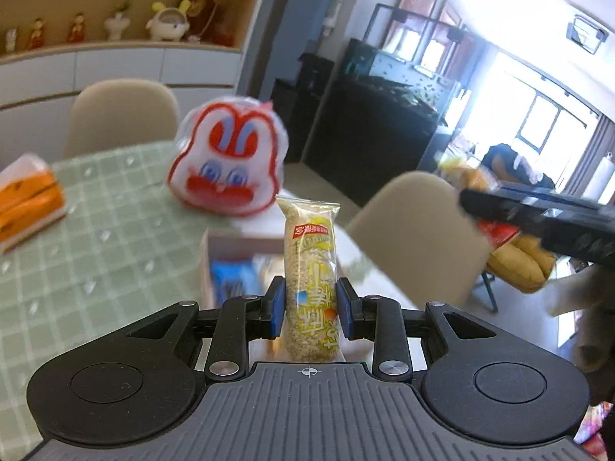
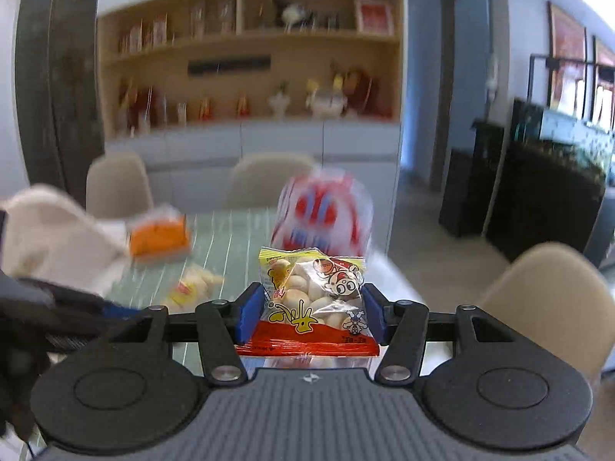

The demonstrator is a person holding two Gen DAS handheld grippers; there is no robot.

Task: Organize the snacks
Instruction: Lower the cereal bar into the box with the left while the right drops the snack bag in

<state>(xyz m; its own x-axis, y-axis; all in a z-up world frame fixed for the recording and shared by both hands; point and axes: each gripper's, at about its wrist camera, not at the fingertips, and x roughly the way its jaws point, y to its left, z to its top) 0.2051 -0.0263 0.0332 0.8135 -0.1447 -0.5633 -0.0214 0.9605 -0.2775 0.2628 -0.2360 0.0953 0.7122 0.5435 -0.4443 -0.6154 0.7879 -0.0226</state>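
The left claw (image 1: 310, 303) has its blue pads pressed on both sides of a long rice-crisp bar (image 1: 311, 269) in clear wrap, and the bar stands upright between them, lifted above the desk (image 1: 96, 246) with its green checked cloth. Below and behind the bar sits an open box (image 1: 234, 265) with a blue packet inside, blurred. Farther back on the desk, a rabbit-face bag (image 1: 230, 161) in red and white stands up, and an orange tissue pack (image 1: 27, 203) lies at the left edge.

Over to the right claw (image 2: 313, 309): its pads clamp a small packet of round white biscuits (image 2: 315, 299) with a red bottom band, held in the air. A yellow snack packet (image 2: 192, 288) lies on the cloth beyond it, too blurred to read. Beige chairs (image 2: 265, 180) ring the desk.
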